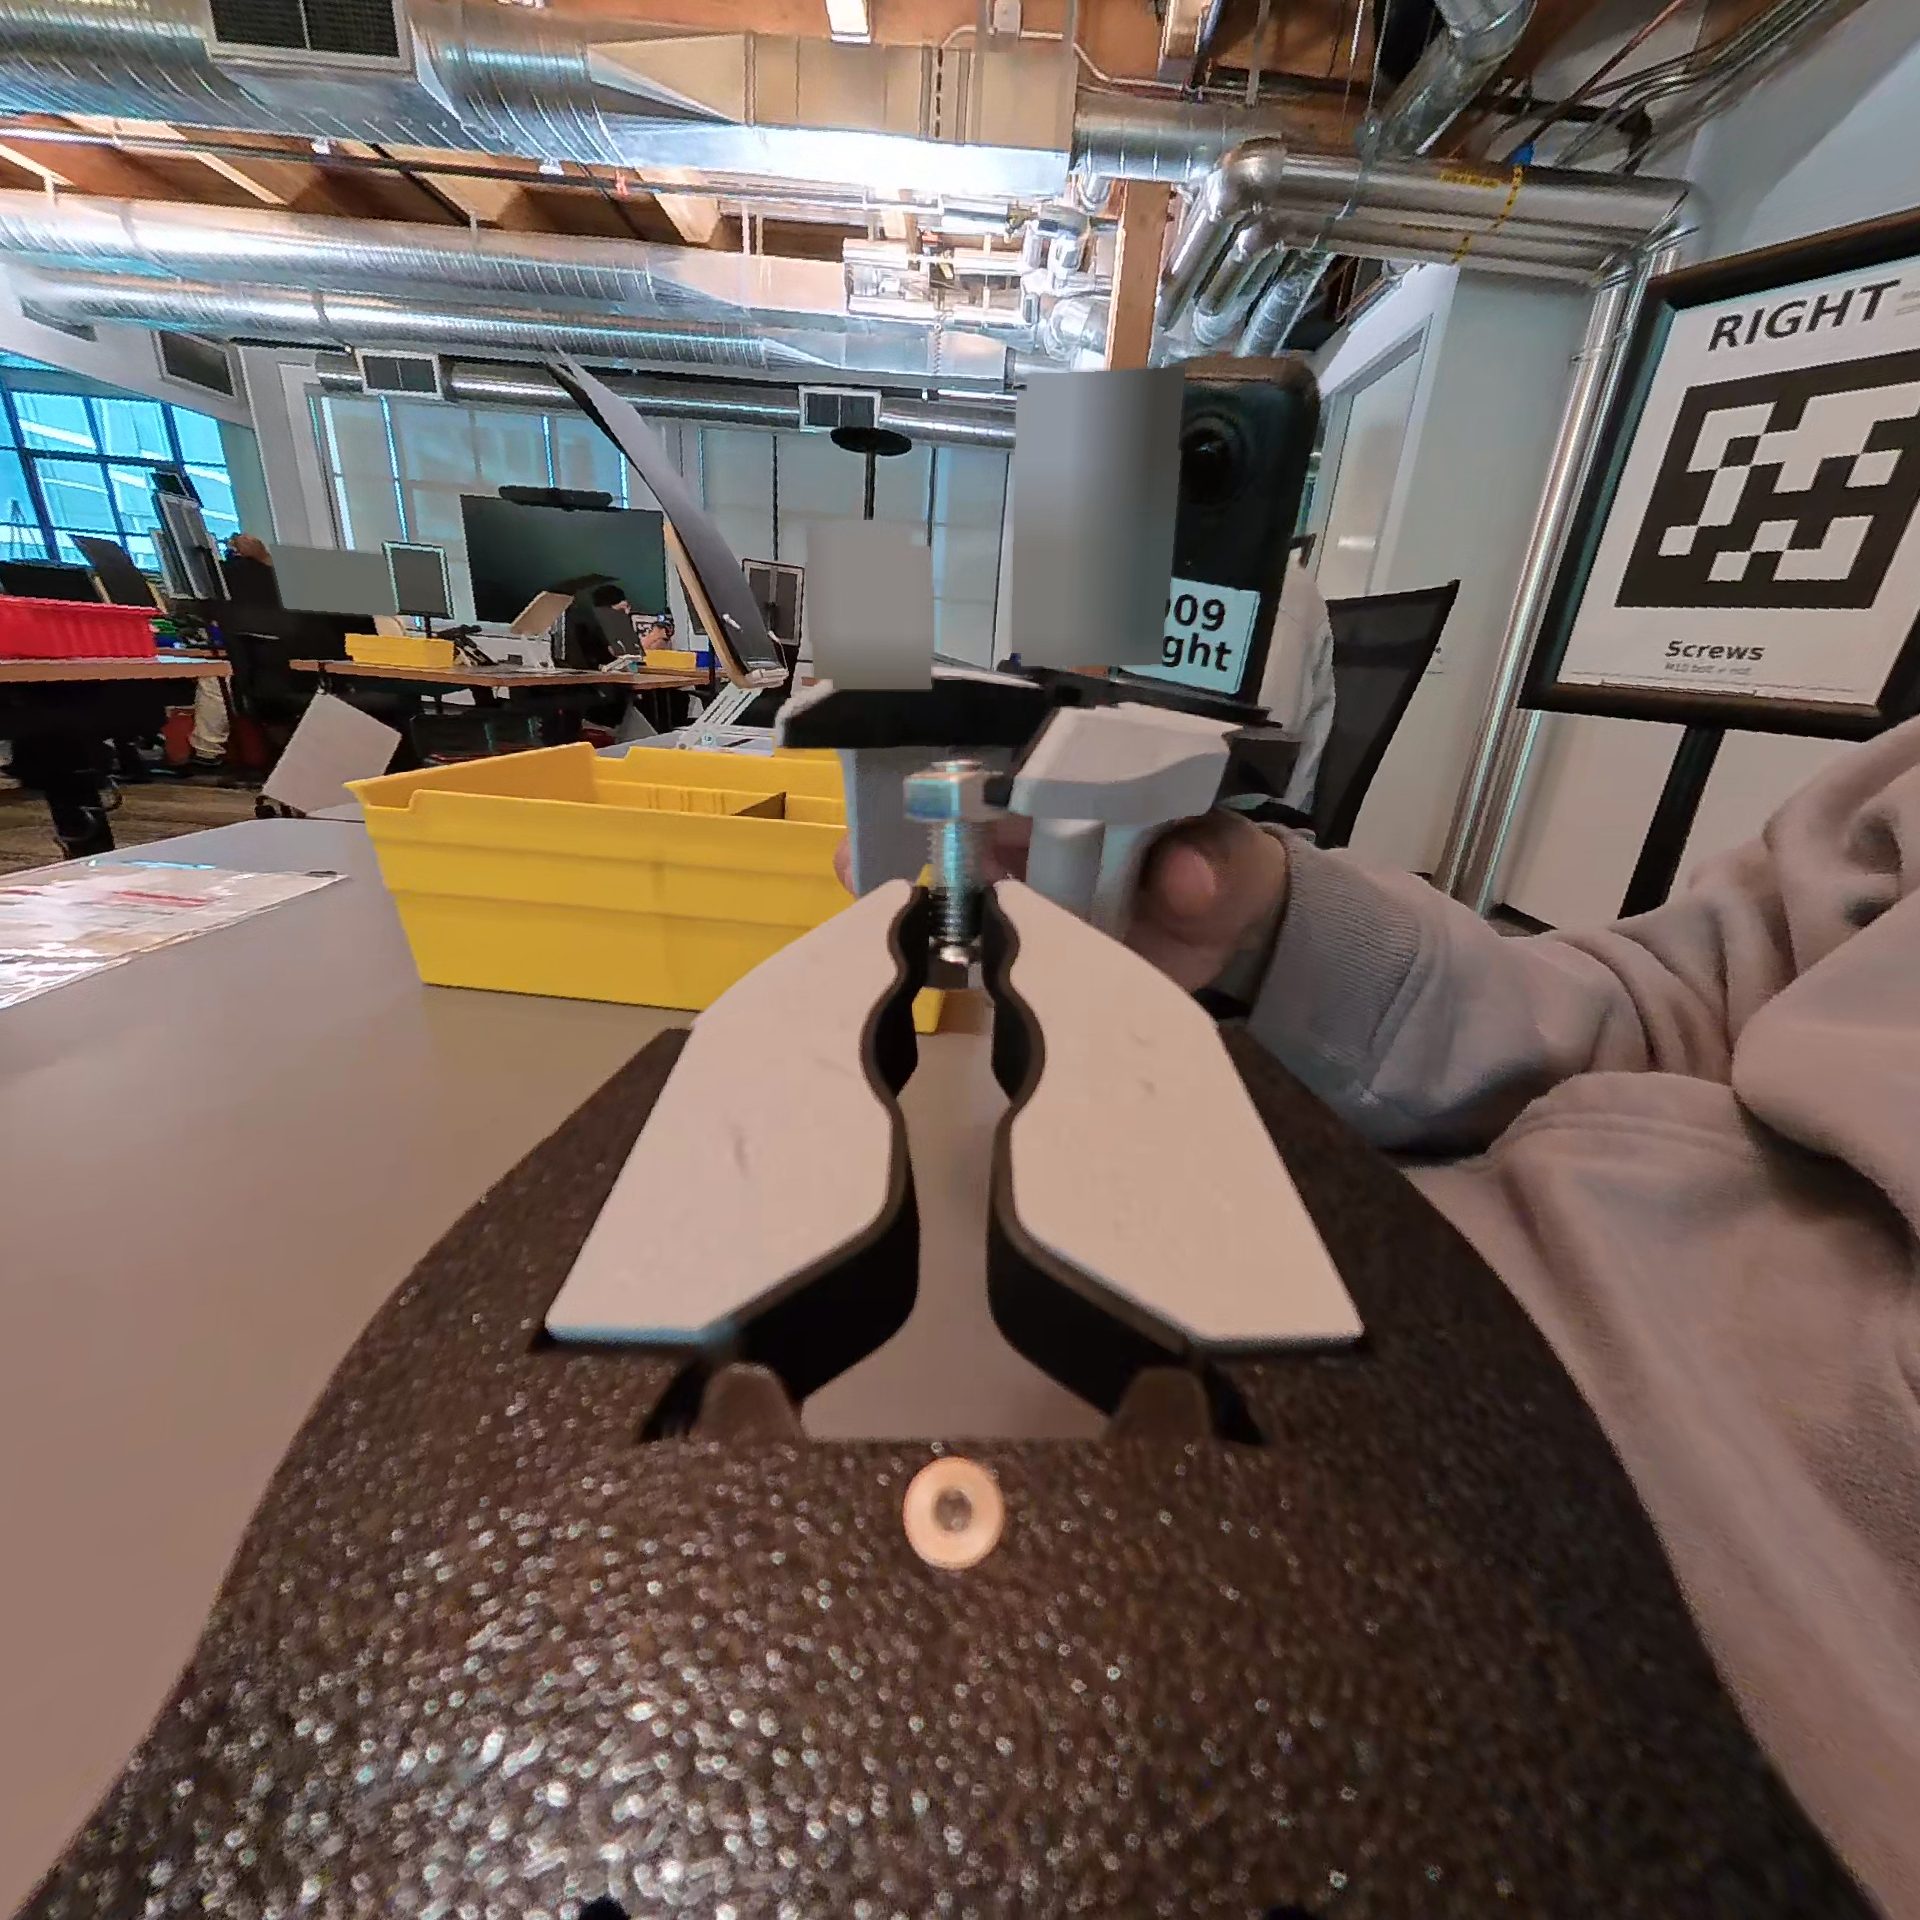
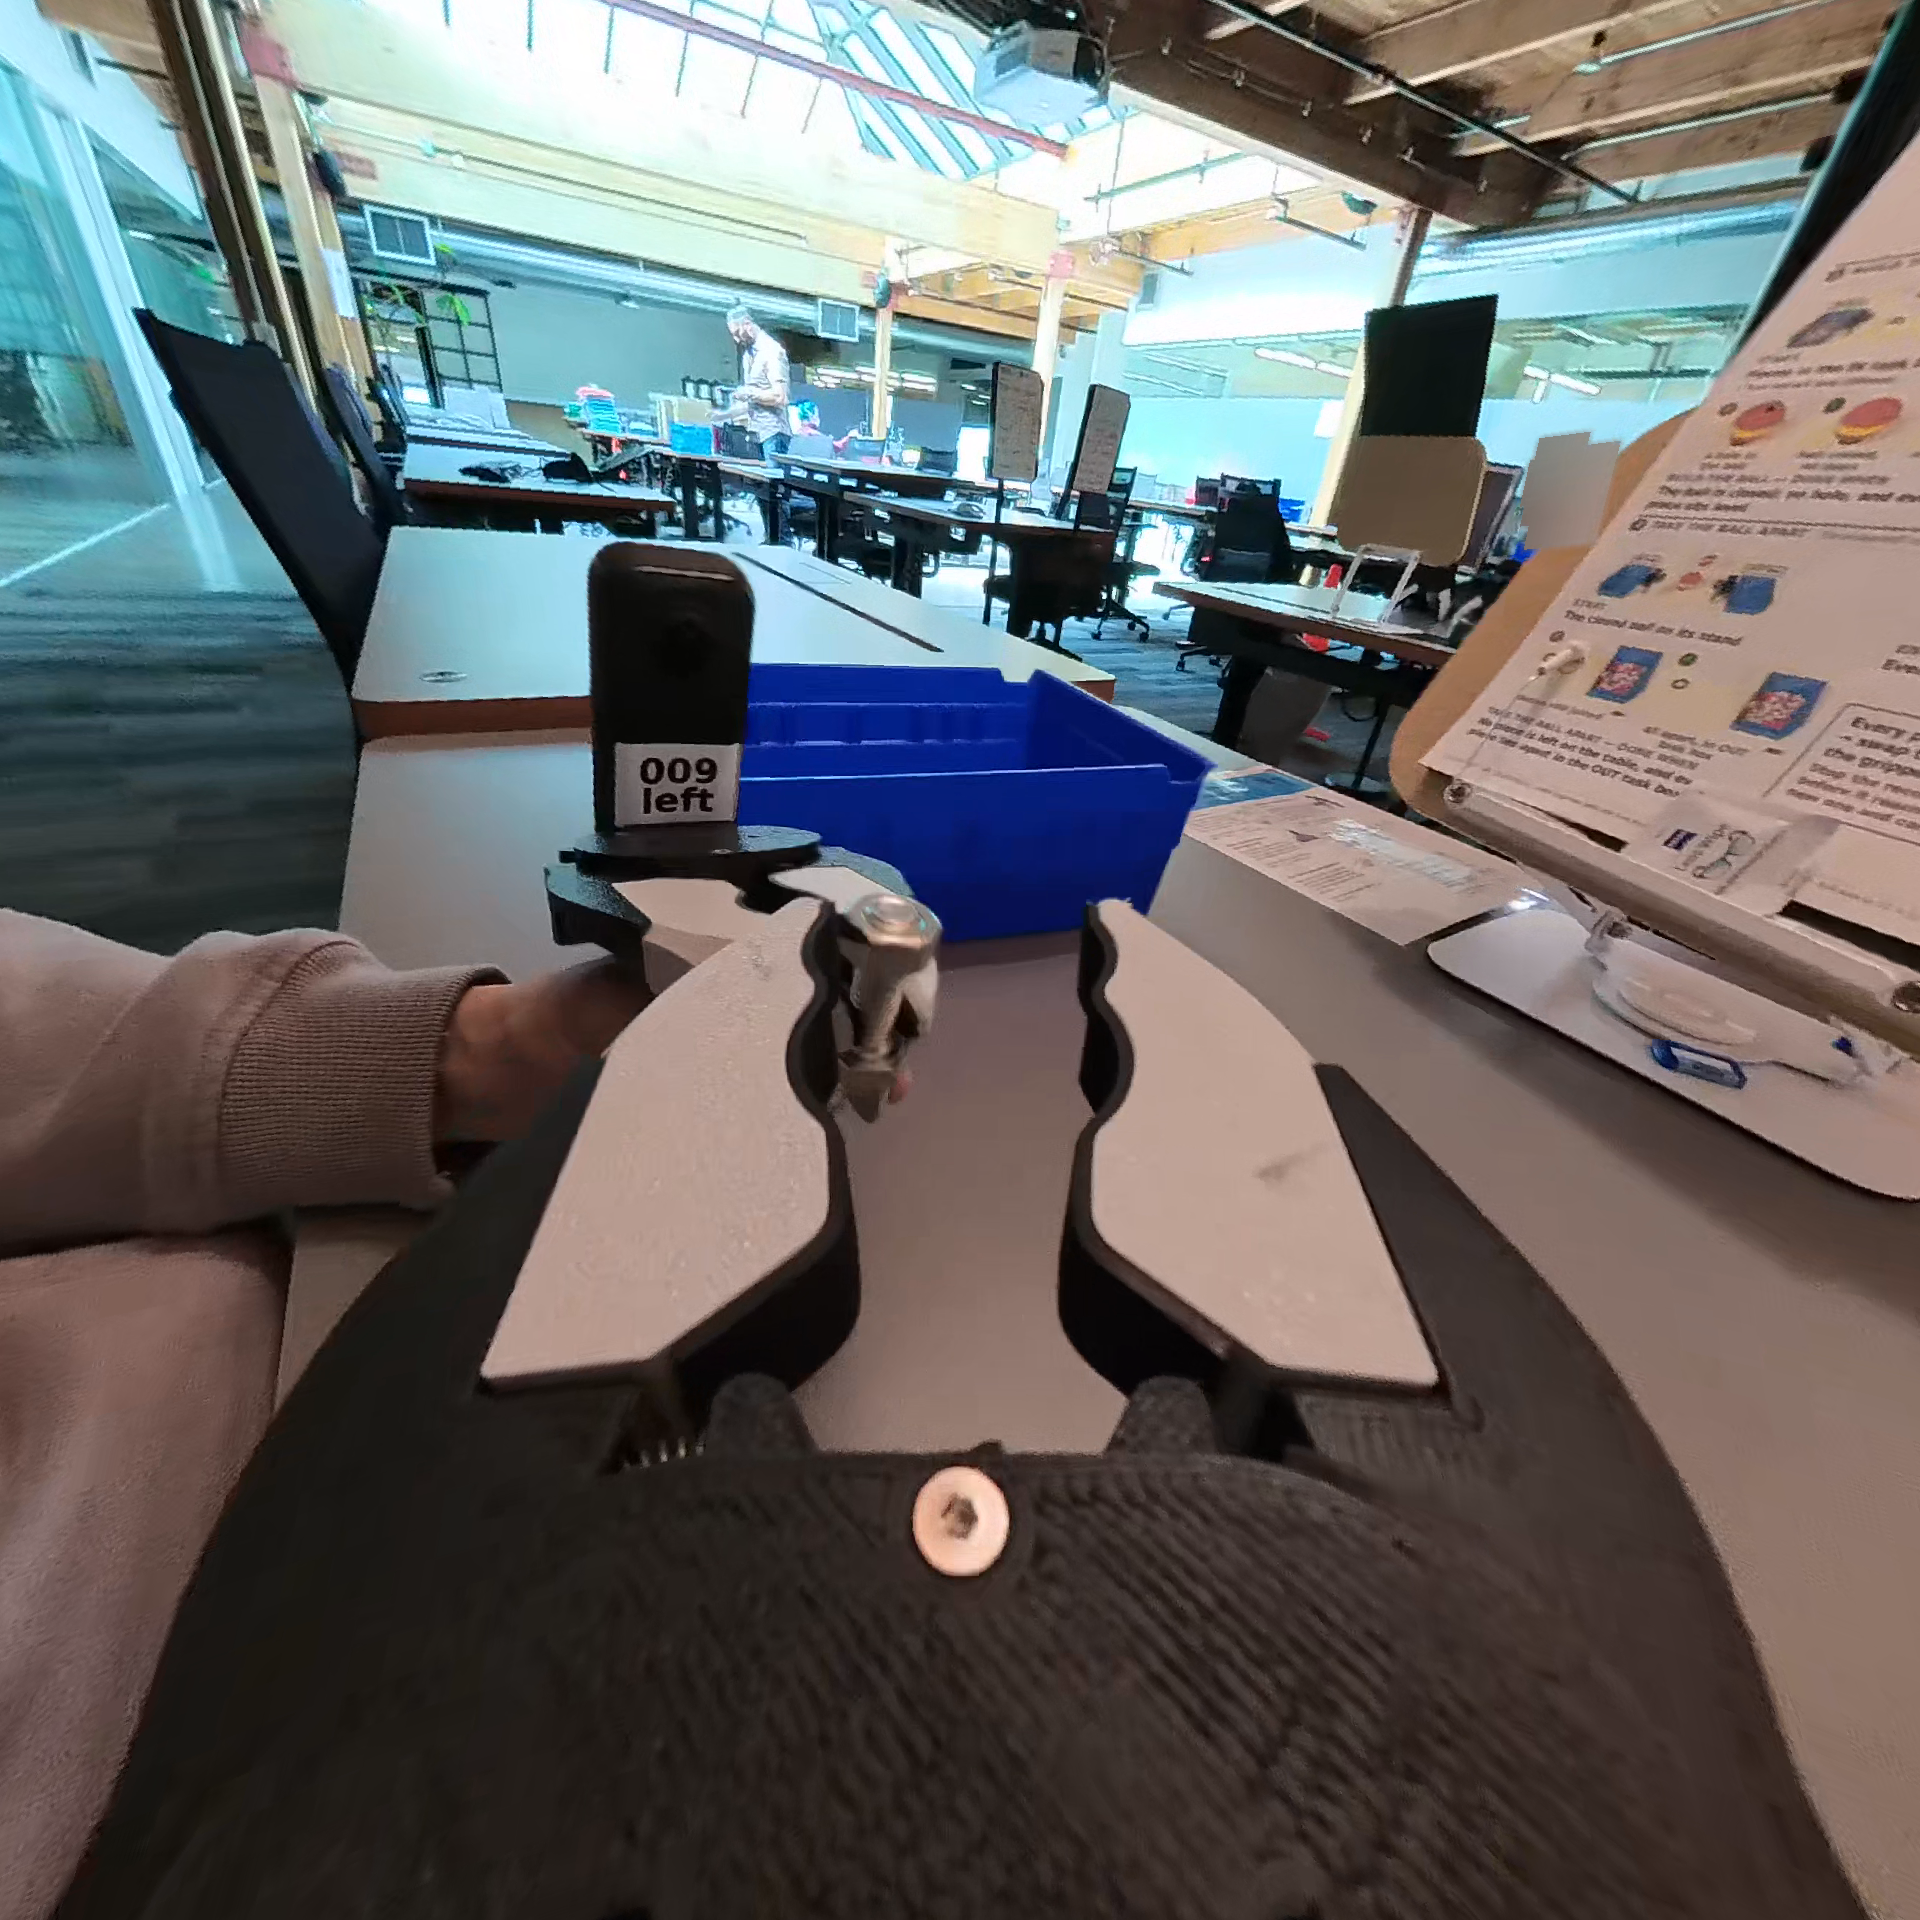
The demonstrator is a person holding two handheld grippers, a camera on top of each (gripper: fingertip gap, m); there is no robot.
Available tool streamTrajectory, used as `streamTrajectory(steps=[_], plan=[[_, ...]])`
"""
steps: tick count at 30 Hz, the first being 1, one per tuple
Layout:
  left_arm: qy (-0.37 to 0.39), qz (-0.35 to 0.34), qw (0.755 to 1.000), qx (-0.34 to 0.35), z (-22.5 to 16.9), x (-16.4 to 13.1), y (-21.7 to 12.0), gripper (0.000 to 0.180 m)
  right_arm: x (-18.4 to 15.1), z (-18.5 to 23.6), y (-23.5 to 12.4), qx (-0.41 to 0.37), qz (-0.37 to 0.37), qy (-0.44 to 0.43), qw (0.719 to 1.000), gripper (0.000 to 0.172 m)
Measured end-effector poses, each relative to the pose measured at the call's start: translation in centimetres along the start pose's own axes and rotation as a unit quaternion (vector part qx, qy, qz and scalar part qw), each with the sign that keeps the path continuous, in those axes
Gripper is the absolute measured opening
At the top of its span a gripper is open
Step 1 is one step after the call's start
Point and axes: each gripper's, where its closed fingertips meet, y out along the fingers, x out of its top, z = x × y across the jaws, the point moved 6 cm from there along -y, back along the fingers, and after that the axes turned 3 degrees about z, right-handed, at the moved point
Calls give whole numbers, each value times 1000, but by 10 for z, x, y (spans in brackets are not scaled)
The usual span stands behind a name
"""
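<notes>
A shiny silver metal bolt (image 1: pixel 954 878) with a nut (image 1: pixel 943 792) near its top stands upright, pinched low down between the tips of my left gripper (image 1: pixel 954 935). My right gripper (image 2: pixel 1003 961) is spread wide; one finger (image 2: pixel 800 997) sits just beside the nut, the other well apart. Past my left jaws is a yellow plastic bin (image 1: pixel 582 883). Past my right jaws is a blue plastic bin (image 2: pixel 966 800). Both bins stand on the grey table (image 1: pixel 260 1143).
</notes>
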Motion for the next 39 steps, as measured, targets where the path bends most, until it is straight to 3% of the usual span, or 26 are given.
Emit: streamTrajectory(steps=[3,10,17,19,20,23,25,31,35,39], plan=[[-17,-41,999,-7,1,6,-6,8,-3,-24,-15,-72,10,2,997,45],[-4,-23,1000,-1,0,3,-2,8,8,1,-4,14,-27,28,999,43],[-9,-36,999,0,1,5,-3,8,-1,-1,2,-12,-12,7,1000,44],[-16,-51,999,-2,2,7,-6,8,1,-21,-9,-70,-36,39,996,25],[-17,-51,999,2,3,7,-7,8,1,-29,-16,-84,-48,58,994,26],[-14,-45,999,2,3,6,-5,8,4,-24,-21,-14,-50,87,995,42],[-8,-35,999,1,2,5,-3,8,8,-11,-14,13,-49,67,996,42],[1,-24,1000,1,0,3,-1,8,4,14,13,2,-19,20,1000,32],[3,-20,1000,5,0,2,-1,8,2,13,13,-2,-16,22,1000,18],[5,-22,1000,-7,-2,3,0,8,4,14,11,24,-9,22,999,18]])
